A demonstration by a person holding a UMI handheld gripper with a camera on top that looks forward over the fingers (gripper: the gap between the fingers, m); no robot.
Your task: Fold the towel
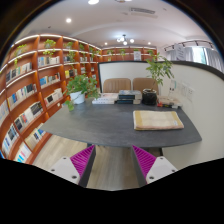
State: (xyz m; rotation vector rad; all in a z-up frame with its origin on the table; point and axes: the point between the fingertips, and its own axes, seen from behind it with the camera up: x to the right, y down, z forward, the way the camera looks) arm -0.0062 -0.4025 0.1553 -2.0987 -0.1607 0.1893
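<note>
A beige towel (158, 120) lies folded flat on the right part of the grey table (100, 124), well beyond my fingers. My gripper (113, 160) is held back from the table's near edge, above the wooden floor. Its two fingers with magenta pads (83, 158) stand wide apart with nothing between them.
A potted plant (82, 88), stacked books (125, 97) and a dark box (149, 97) stand at the table's far side, with two chairs (118, 85) behind. Bookshelves (25, 95) line the left wall. A tall plant (158, 68) stands by the white partition at right.
</note>
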